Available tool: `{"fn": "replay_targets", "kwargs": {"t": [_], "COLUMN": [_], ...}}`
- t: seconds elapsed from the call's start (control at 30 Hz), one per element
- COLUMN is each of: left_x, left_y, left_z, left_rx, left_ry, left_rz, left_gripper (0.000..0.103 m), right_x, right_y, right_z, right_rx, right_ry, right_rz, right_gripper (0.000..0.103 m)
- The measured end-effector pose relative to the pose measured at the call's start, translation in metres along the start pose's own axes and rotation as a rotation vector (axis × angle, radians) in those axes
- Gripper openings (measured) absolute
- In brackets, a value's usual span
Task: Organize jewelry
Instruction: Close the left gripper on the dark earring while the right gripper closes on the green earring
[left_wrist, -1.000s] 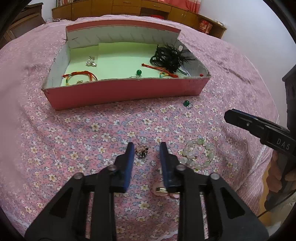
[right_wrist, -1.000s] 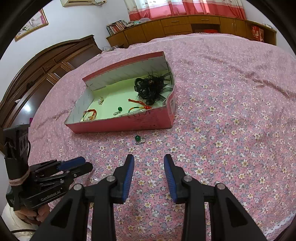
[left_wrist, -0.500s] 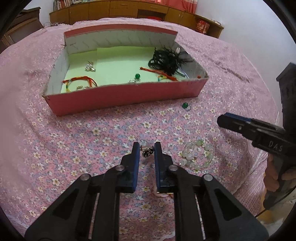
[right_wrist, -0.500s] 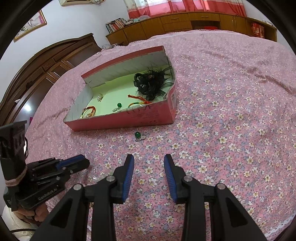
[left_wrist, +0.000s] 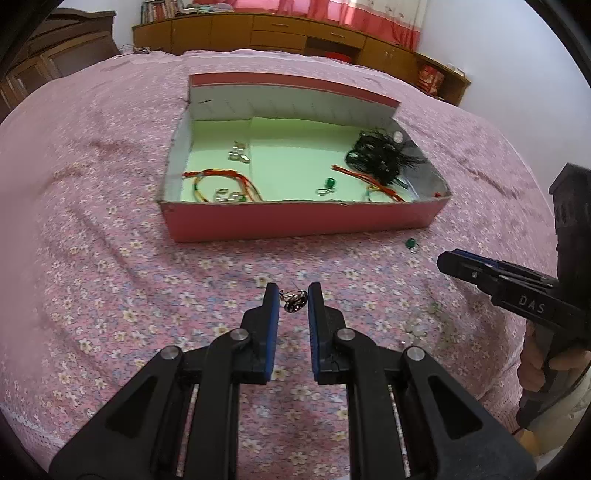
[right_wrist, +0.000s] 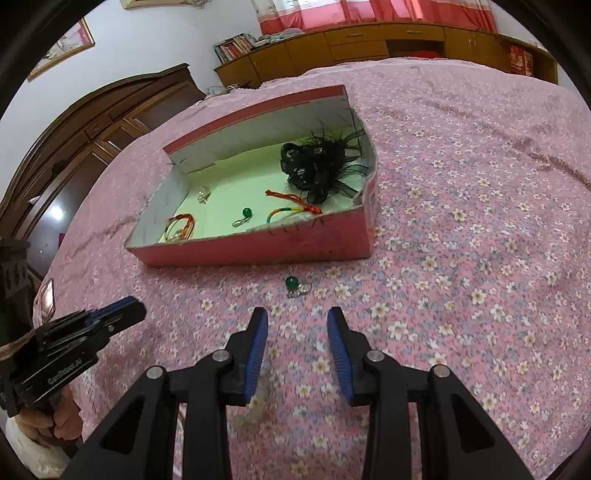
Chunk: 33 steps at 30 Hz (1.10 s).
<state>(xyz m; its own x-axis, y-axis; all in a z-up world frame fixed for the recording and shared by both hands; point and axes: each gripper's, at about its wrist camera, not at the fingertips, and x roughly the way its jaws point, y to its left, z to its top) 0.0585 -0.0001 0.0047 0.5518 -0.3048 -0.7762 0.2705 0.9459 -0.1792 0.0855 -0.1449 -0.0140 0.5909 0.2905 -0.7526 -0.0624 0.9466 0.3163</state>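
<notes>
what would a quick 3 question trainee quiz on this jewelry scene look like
1. True or false: the left claw has a small dark metal trinket between its fingers.
2. Where is the loose green bead charm? A) inside the pink box B) on the floral bedspread in front of the box C) in the right claw
3. Fill in: the black feathery hair piece lies in the box's ____ end, seen from the left wrist view.

Key: 1 true. 2 B. 3 right.
</notes>
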Motion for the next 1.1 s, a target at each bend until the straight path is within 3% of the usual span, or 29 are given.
{"fn": "replay_targets", "kwargs": {"t": [0.63,0.83,1.1], "left_x": [-0.006,-0.005,-0.010], "left_y": [0.042,0.048,0.050], "left_z": [0.006,0.007,0.007], "left_rx": [-0.090,-0.104,-0.112], "left_ry": [-0.051,-0.054,-0.063], "left_rz": [0.001,0.003,0.016], "left_gripper": [0.007,0.007,0.007], "right_x": [0.038,0.047,0.052], "right_y": [0.003,0.013,0.011], "right_z": [0.015,0.016,0.014], "right_rx": [0.087,0.054,0.028], "right_ry": [0.016,0.020,0.013], "right_rz": [-0.030,-0.047,-0.089], "right_gripper": [0.037,0.038,0.014]}}
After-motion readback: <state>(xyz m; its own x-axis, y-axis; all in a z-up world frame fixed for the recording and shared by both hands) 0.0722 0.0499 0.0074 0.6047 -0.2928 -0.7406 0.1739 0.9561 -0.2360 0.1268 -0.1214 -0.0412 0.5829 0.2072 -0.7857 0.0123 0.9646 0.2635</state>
